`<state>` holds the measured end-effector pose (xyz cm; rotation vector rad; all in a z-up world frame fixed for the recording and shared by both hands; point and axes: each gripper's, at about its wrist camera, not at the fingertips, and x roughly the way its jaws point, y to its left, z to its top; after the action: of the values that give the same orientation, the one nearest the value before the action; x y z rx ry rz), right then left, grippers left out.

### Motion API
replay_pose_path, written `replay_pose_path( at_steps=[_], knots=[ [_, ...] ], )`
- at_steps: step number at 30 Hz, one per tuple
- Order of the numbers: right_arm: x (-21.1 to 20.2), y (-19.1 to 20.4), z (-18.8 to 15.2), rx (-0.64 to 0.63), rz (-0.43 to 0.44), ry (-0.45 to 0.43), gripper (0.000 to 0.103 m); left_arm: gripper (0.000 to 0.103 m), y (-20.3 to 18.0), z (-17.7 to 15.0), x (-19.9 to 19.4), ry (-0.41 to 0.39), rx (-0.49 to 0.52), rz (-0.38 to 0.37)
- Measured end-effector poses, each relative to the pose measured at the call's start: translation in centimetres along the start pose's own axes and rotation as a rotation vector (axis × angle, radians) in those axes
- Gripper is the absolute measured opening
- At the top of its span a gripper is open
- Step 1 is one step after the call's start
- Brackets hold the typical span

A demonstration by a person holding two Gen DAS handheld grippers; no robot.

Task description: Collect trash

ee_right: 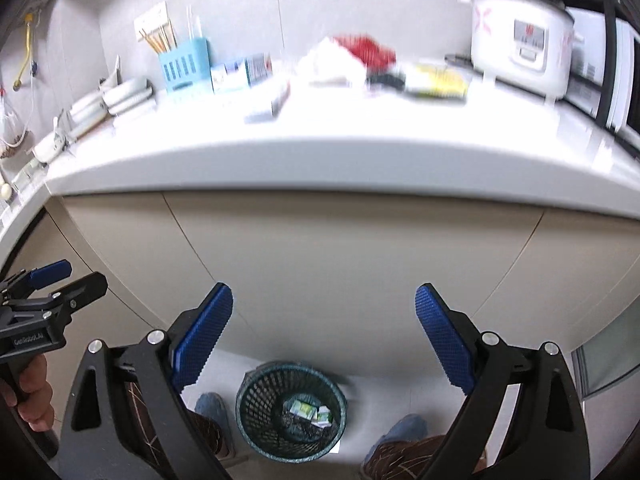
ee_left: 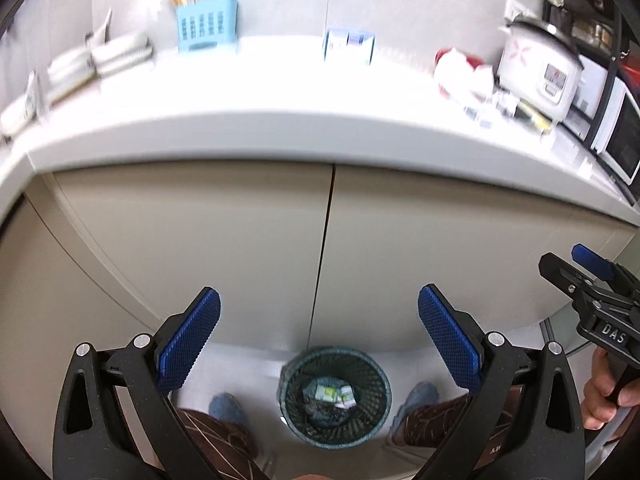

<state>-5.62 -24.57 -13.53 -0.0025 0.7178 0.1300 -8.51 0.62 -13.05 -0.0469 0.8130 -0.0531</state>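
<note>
**Already binned: two cartons; more litter waiting up top**

Nearest, both sets of jaws spread wide, pinching nothing: left gripper (ee_left: 319,336) and right gripper (ee_right: 324,334) held level before the cabinet doors (ee_left: 256,240), each gripped from below by a hand (ee_left: 604,392). Directly underneath, on the floor between two slippered feet, a dark mesh wastebasket (ee_right: 291,410) holding a couple of small green-and-white cartons (ee_right: 311,411) over darker scraps.

Further up and back, past the white worktop (ee_right: 320,148) edge: likely trash strewn toward the right. A flat white box (ee_right: 267,106) lying near the middle, a crumpled white-and-red wrapper heap (ee_right: 346,58) behind it, a yellow packet (ee_right: 438,80) beside the rice cooker (ee_right: 520,36). All blurred, so exact kind hard to tell.

Probably light throughout. Box likely stiff card, best pinched across its short sides; wrapper heap soft and crushable, best taken by a raised fold near the centre; yellow packet possibly slick, so a grip at an edge rather than the flat face. Blue utensil holder (ee_right: 185,65) and stacked dishes (ee_right: 126,94) at the far left not to be counted as rubbish.
</note>
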Motion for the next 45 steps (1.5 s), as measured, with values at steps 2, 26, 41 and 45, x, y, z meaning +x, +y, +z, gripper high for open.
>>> replay_pose_path(
  at_steps=[2, 26, 41, 45],
  knots=[
    [-1.1, -0.3, 1.1, -0.001, -0.012, -0.027, 0.089, 0.097, -0.3, 1.3, -1.1, -0.019, 0.0, 0.005],
    [-5.2, -1.8, 14.0, -0.016, -0.1, -0.143, 0.089, 0.097, -4.0, 15.6, -3.8, -0.123, 0.031, 0.017],
    [0.9, -4.5, 19.7, -0.013, -0.155, -0.053, 0.089, 0.097, -5.4, 22.7, 1.7, -0.103, 0.053, 0.046],
    [3.8, -6.1, 20.4, 0.012, -0.154, 0.007, 0.089, 0.097, -5.7, 24.4, 4.7, -0.072, 0.055, 0.055]
  ],
)
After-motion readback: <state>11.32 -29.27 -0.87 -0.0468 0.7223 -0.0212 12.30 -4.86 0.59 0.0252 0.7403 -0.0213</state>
